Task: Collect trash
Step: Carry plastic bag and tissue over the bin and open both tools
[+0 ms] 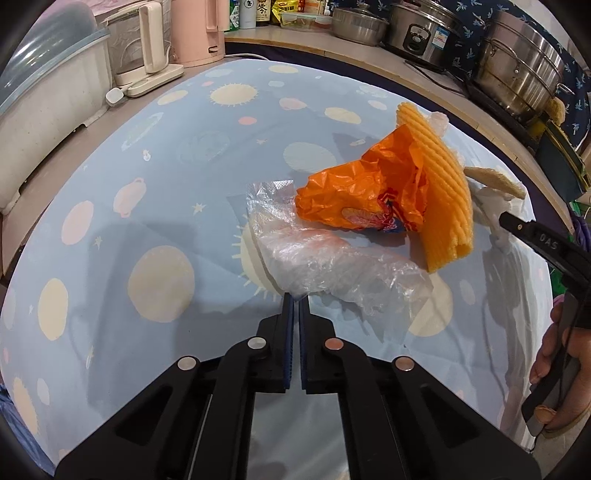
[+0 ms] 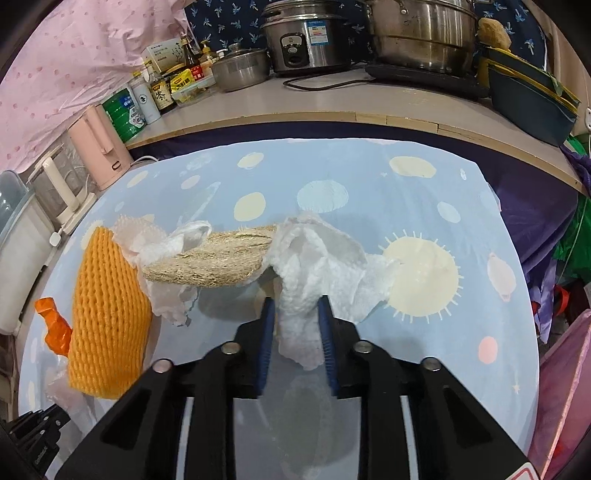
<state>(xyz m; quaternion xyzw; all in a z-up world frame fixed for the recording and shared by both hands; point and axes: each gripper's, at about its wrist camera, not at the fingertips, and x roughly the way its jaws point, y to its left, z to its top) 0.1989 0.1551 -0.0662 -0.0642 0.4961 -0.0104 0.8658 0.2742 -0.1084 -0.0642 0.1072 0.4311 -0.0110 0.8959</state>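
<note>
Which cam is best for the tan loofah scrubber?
Right wrist: the tan fibrous loofah scrubber lies nearly whole, mid-frame, between crumpled white tissue. Left wrist shows only its end past the yellow foam net sleeve.

Blue planet-print tablecloth [image 1: 155, 206]; wooden counter [image 2: 332, 110] behind with steel pots [image 2: 417, 33], pink kettle [image 2: 99, 147], bottles.
</note>
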